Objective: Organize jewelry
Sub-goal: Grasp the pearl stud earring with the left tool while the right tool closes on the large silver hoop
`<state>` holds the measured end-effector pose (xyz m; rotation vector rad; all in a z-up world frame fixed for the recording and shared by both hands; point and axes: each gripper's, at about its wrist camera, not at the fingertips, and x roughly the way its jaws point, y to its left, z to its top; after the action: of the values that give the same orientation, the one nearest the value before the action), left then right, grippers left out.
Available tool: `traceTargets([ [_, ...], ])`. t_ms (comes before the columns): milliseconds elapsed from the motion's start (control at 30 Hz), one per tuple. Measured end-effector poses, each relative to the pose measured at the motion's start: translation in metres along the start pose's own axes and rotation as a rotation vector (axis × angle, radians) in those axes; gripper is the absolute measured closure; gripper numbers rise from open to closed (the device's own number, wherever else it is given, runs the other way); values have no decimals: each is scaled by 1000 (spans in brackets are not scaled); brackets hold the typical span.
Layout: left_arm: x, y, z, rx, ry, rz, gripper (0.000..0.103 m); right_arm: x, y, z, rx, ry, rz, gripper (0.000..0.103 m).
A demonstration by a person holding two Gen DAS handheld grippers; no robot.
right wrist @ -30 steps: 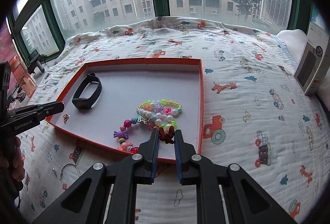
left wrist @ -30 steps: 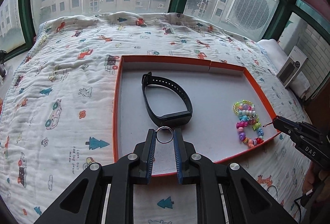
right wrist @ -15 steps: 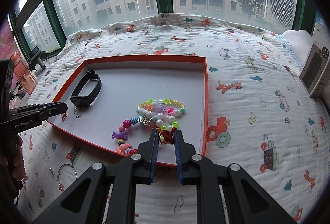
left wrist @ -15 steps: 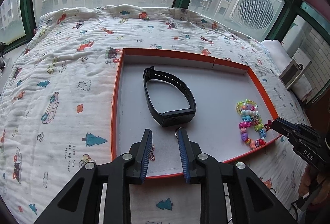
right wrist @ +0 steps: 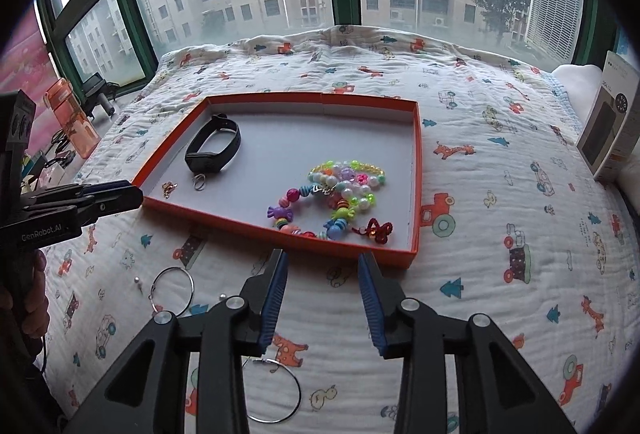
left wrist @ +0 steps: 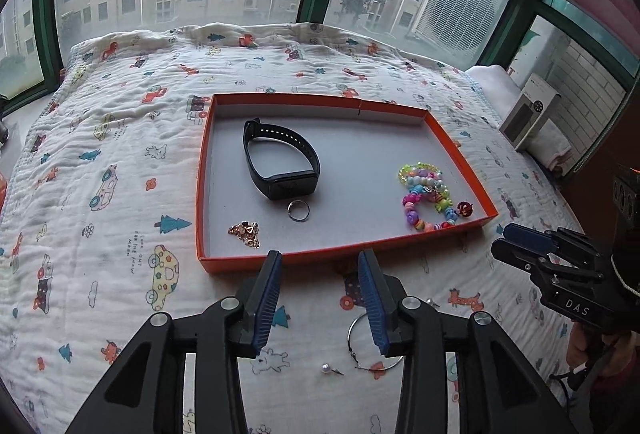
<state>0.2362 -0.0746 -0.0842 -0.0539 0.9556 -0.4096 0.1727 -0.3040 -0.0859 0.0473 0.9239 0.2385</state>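
Note:
An orange-rimmed tray point(left wrist: 202, 170) point(right wrist: 416, 170) lies on the bed. Inside it lie a black wristband point(left wrist: 280, 164) point(right wrist: 212, 150), a silver ring point(left wrist: 298, 211) point(right wrist: 199, 181), a gold trinket point(left wrist: 245, 232) point(right wrist: 169, 189), coloured bead bracelets point(left wrist: 424, 194) point(right wrist: 340, 190) and a small red charm point(left wrist: 464, 209) point(right wrist: 376, 230). My left gripper point(left wrist: 320, 264) point(right wrist: 132, 192) hangs just in front of the tray's near rim, its jaws opening with nothing between them. My right gripper point(right wrist: 324, 262) point(left wrist: 505, 238) is also opening and empty, near the tray's near right corner.
On the patterned blanket in front of the tray lie two hoop earrings point(right wrist: 172, 288) point(right wrist: 276, 390), one also visible as a hoop point(left wrist: 372, 346), and a pearl stud point(left wrist: 327, 368) point(right wrist: 137, 280). A white box point(left wrist: 528, 114) point(right wrist: 608, 126) stands at the right; an orange bottle point(right wrist: 74, 120) at the left.
The left gripper let go of the silver ring and the right one of the red charm; both now lie in the tray. Both grippers opened and drew back past the near rim.

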Motion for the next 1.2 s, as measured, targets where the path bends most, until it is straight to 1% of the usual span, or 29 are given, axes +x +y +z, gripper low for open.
traceTargets([
  [33, -3, -4, -5, 14, 3, -4, 49, -1, 3, -5, -4, 8, 5, 61],
  [67, -5, -7, -10, 28, 7, -11, 46, -3, 5, -10, -6, 16, 14, 60],
  [167, -7, -16, -25, 59, 38, -46, 41, -5, 11, -23, -1, 36, 38, 58],
  [333, 3, -31, -44, 142, 98, -74, 41, -8, 16, -39, -6, 54, 44, 57],
  [367, 5, -34, -46, 159, 107, -72, 38, -8, 17, -41, -9, 57, 46, 56],
  [467, 9, -36, -52, 187, 122, -56, 38, -7, 19, -44, -20, 68, 38, 56],
  [633, 6, -28, -64, 194, 113, -41, 38, -8, 21, -46, -22, 65, 48, 56],
  [733, 5, -27, -71, 226, 108, -33, 38, -7, 21, -46, -7, 61, 58, 56],
  [800, 6, -27, -73, 251, 107, -20, 38, -6, 21, -47, 2, 64, 65, 56],
  [833, 7, -27, -74, 263, 103, -17, 41, -6, 21, -48, 5, 66, 67, 56],
  [900, 9, -27, -74, 282, 104, -16, 47, -7, 21, -49, 10, 66, 66, 56],
  [967, 12, -27, -75, 301, 103, -20, 55, -8, 20, -50, 20, 66, 69, 56],
  [1033, 14, -26, -76, 321, 103, -18, 59, -9, 20, -50, 25, 67, 70, 56],
  [1200, 16, -23, -78, 349, 87, -20, 66, -11, 22, -54, 24, 73, 69, 56],
])
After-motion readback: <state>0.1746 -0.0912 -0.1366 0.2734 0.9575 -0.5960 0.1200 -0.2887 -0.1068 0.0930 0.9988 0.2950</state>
